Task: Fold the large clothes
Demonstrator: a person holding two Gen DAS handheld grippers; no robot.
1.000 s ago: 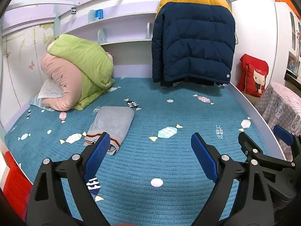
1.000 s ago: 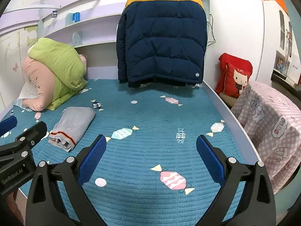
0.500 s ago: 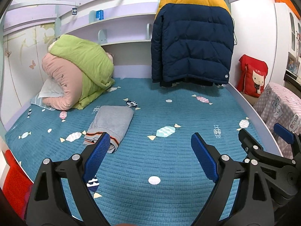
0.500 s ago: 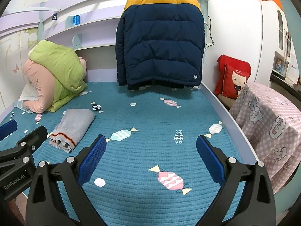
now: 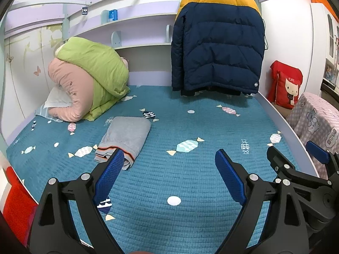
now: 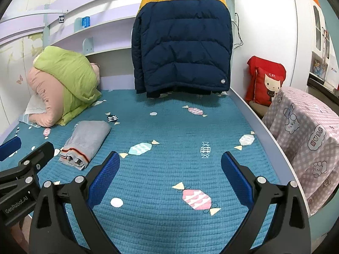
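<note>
A navy and yellow puffer jacket (image 5: 218,48) hangs at the head of the bed, its hem just above the teal sheet (image 5: 190,127); it also shows in the right wrist view (image 6: 182,48). A folded grey garment (image 5: 127,135) lies on the sheet left of centre, also in the right wrist view (image 6: 86,141). My left gripper (image 5: 169,175) is open and empty above the near part of the bed. My right gripper (image 6: 170,175) is open and empty beside it, and shows at the right of the left view (image 5: 296,165).
A rolled green and pink quilt (image 5: 86,80) with a pillow sits at the far left. A red cat cushion (image 6: 267,80) and a pink checked cloth (image 6: 305,131) stand right of the bed. Shelves (image 5: 127,19) run above the headboard.
Both grippers have drawn back and risen slightly, so the bed looks a little farther. Nothing on the bed has moved and both stay open.
</note>
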